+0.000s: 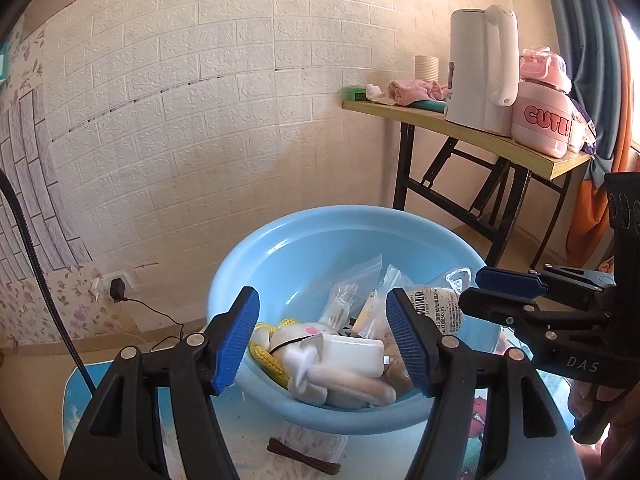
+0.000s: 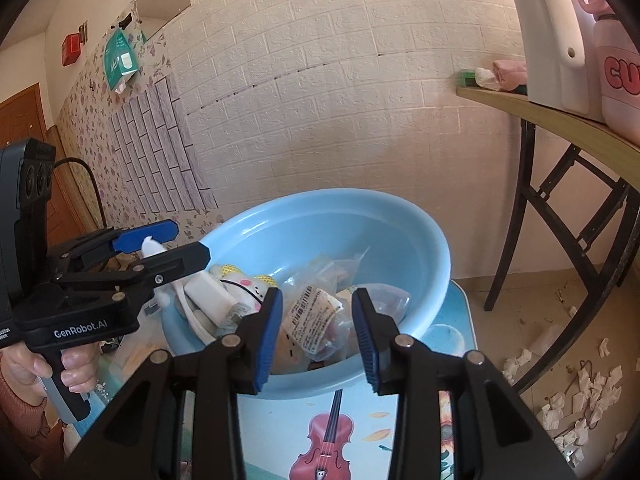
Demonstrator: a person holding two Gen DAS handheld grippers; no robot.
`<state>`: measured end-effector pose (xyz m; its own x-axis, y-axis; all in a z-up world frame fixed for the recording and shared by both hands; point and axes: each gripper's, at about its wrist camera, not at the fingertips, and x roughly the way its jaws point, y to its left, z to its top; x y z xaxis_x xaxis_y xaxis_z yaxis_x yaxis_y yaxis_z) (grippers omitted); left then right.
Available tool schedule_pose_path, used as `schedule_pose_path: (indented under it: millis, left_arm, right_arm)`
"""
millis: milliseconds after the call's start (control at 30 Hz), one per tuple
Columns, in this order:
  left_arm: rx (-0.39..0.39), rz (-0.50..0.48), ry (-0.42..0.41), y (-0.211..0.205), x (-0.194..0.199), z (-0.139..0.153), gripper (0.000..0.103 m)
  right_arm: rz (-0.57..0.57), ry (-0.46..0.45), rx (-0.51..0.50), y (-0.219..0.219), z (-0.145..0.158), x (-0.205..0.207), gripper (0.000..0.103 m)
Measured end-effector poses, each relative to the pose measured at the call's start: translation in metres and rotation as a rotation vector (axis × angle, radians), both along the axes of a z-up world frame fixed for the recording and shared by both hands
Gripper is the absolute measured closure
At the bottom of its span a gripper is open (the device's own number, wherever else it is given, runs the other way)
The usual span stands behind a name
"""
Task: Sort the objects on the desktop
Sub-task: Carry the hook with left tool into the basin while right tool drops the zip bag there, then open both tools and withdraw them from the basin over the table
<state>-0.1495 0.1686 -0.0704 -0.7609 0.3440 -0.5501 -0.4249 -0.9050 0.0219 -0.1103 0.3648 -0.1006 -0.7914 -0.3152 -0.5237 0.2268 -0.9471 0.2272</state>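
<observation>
A light blue basin (image 1: 304,240) (image 2: 400,236) stands on a small picture-printed table (image 2: 456,332). It holds a white charger block (image 1: 352,354) (image 2: 208,294), a white rabbit toy with yellow knit (image 1: 288,340) (image 2: 248,284), clear plastic bags and a barcoded packet (image 1: 436,304) (image 2: 316,316). My left gripper (image 1: 322,340) (image 2: 176,242) is open over the basin's near left side, nothing between its fingers. My right gripper (image 2: 316,334) (image 1: 480,286) is open above the basin's front rim, empty.
A folding wooden table (image 1: 480,136) at the right carries a white kettle (image 1: 480,68), a pink bottle (image 1: 544,116) and cloths. Torn paper scraps (image 2: 580,400) litter the floor. A brown-edged bag (image 1: 308,452) lies before the basin. A wall socket with plug (image 1: 118,286) is at left.
</observation>
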Motion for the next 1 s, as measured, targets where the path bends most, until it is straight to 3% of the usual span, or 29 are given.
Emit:
schedule_pose_path:
  millis: [367,567,800,900,1000]
  left_arm:
    - [0.035,0.028,-0.021,-0.021,0.014,-0.007,0.033]
    - [0.014,0.062,-0.030,-0.043,0.034,-0.011,0.033]
    - [0.027,0.119,-0.060,-0.078,0.055,-0.018,0.033]
    - [0.029,0.152,-0.082,-0.094,0.060,-0.024,0.033]
    - [0.043,0.180,-0.102,-0.108,0.063,-0.031,0.033]
  right_arm:
    - [0.001,-0.025,0.012,-0.004,0.001,0.022,0.067]
    - [0.002,-0.046,0.008,-0.003,-0.003,0.027,0.067]
    - [0.111,-0.023,0.042,-0.038,0.001,0.032,0.067]
    - [0.166,-0.020,0.076,-0.061,-0.002,0.031,0.062]
    - [0.216,-0.010,0.107,-0.082,-0.002,0.030,0.051]
